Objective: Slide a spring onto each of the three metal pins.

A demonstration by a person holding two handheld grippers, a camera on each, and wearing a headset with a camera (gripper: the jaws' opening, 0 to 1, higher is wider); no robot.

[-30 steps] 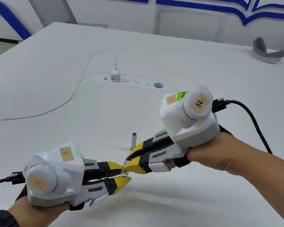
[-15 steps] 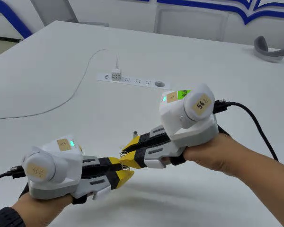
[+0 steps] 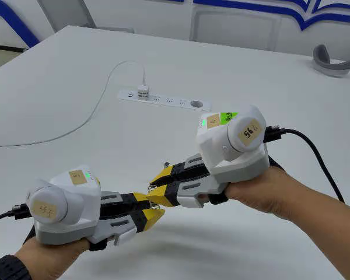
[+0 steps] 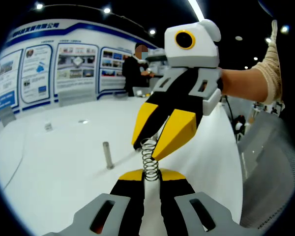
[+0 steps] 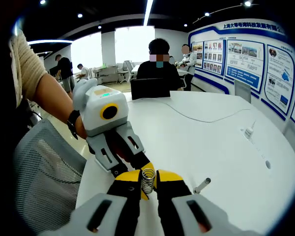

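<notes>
I've got 2 tongs, left gripper (image 3: 154,208) & right gripper (image 3: 154,188); 1 spring (image 4: 149,156), 1 metal pin (image 4: 107,155), 1 power strip (image 3: 163,100).

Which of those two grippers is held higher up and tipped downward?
The right gripper. It slopes down toward the spring from above, while the left gripper lies lower, nearly level, close to the table.

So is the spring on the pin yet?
No, the pin stands bare, with the spring held up in the air beside it.
</notes>
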